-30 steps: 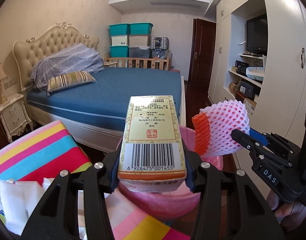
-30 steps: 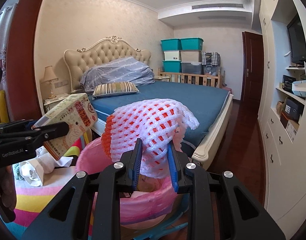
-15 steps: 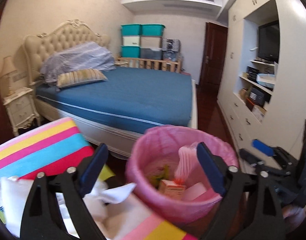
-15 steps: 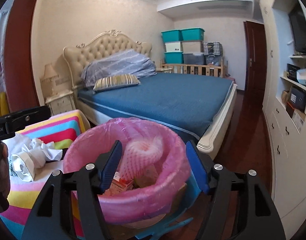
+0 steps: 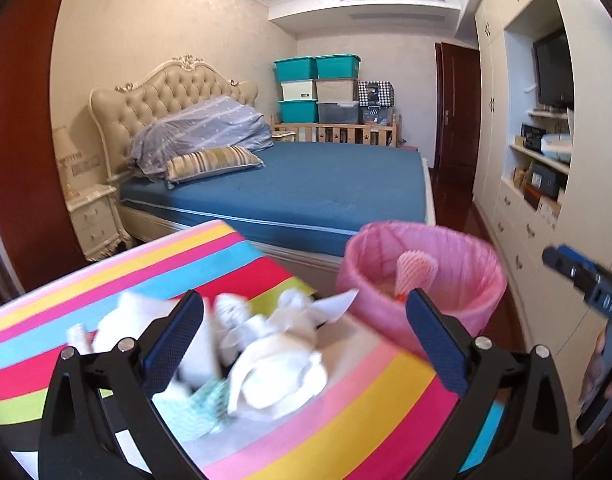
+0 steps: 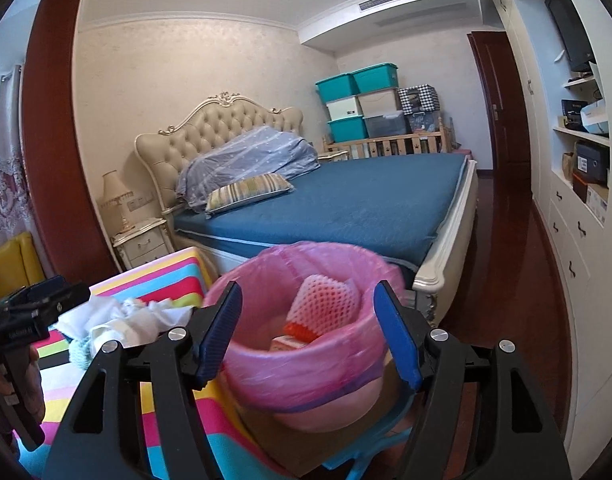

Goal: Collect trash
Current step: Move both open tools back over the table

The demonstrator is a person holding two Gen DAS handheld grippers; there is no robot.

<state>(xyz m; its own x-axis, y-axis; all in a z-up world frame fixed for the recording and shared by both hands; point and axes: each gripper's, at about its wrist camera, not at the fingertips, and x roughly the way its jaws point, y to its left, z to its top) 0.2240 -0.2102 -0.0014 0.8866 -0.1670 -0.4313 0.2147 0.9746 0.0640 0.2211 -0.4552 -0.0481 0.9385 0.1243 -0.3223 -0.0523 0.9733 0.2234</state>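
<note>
A pink-lined trash bin (image 5: pixel 461 280) (image 6: pixel 345 368) stands beside the striped table. Inside it lie a pink foam fruit net (image 6: pixel 325 304) (image 5: pixel 415 270) and an orange-edged box (image 6: pixel 288 344). Crumpled white tissues (image 5: pixel 274 344) (image 6: pixel 118 320) and a pale green cloth scrap (image 5: pixel 194 404) lie on the striped cloth (image 5: pixel 106 276). My left gripper (image 5: pixel 306 344) is open and empty over the tissues. My right gripper (image 6: pixel 306 332) is open and empty, just in front of the bin. Each gripper shows at the edge of the other's view.
A bed with a blue mattress (image 5: pixel 306 184) stands behind the bin. A white nightstand (image 5: pixel 94 216) is at the left. White cabinets with drawers (image 5: pixel 521 224) line the right wall. Dark wooden floor (image 6: pixel 505 280) runs between bed and cabinets.
Both grippers opened: the box left my left gripper and the foam net left my right, and both now lie in the bin. My left gripper swung left over the tissues.
</note>
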